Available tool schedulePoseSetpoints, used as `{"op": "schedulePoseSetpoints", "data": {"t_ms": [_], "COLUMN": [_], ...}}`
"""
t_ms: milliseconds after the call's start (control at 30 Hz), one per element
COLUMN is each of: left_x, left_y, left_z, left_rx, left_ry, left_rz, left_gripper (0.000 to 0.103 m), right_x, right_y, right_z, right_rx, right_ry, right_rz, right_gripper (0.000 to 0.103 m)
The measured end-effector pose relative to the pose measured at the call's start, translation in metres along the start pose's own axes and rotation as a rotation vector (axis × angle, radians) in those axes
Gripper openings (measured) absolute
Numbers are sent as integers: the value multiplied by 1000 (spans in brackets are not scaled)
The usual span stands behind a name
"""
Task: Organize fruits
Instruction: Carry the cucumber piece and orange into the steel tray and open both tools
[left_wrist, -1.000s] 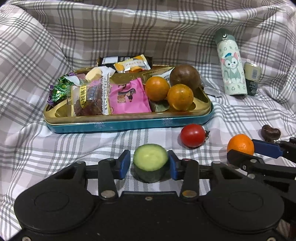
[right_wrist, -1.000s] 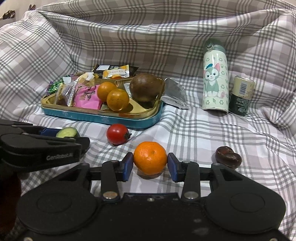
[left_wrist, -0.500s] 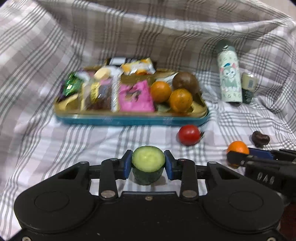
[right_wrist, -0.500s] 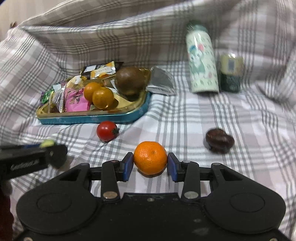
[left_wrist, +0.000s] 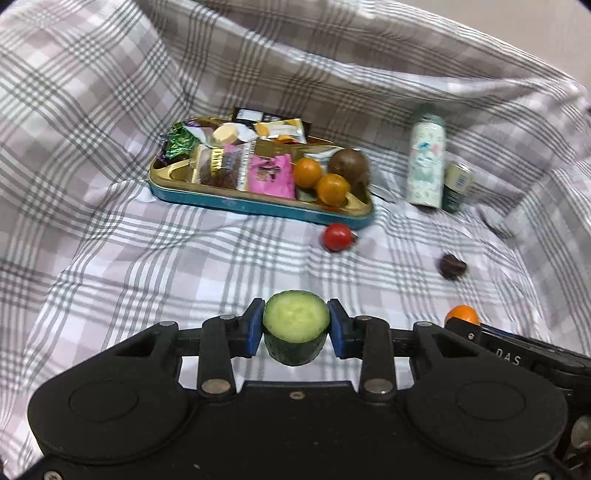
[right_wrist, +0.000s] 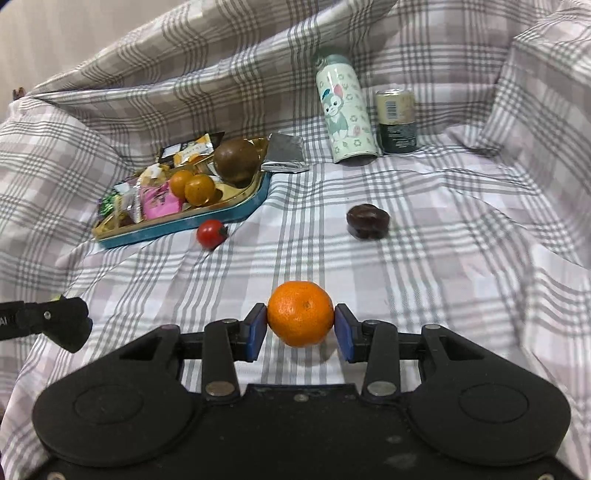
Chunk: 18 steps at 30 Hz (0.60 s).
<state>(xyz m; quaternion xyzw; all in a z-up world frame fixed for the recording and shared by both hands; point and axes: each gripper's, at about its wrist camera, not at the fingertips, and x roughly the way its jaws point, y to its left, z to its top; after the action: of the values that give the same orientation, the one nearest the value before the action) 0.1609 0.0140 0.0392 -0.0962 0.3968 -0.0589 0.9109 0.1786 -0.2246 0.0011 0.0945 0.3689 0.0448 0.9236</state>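
- Carrying both pieces above the checked cloth, we head for a tray crowded with snack packets; its fruit corner is tight, so a drop could roll out.
- Our right gripper has its jaws closed on the mandarin, round and liable to slip.
- Our left gripper pinches the cucumber piece, whose wet skin may slide.

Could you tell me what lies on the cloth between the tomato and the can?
In the right wrist view, a dark brown chestnut-like piece lies roughly between the tomato and the can; the rest of that stretch is bare checked cloth.
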Motion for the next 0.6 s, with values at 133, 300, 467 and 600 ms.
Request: {"op": "schedulePoseSetpoints", "data": {"t_ms": [133,300,467,600], "left_x": [-27,-51,-62,-68], "left_y": [-17,-32,-46,-54], "left_z": [-15,-38,-68,-92], "left_rx": [57,94,137,161], "left_ry": [-4,14,60,106], "left_rz": [-8,-14,-8,-15], "left_gripper": [45,45,45,45], "right_x": [-37,-77,-108,-119], "right_y": [-2,-3,0,3], "right_z": [-16,-39,-66,-79], "right_rx": [-2,-8,-47,-55], "right_ry": [-14,-29,-47,-28], "right_rz": [15,26,2,4], "right_gripper": [41,41,41,42]}}
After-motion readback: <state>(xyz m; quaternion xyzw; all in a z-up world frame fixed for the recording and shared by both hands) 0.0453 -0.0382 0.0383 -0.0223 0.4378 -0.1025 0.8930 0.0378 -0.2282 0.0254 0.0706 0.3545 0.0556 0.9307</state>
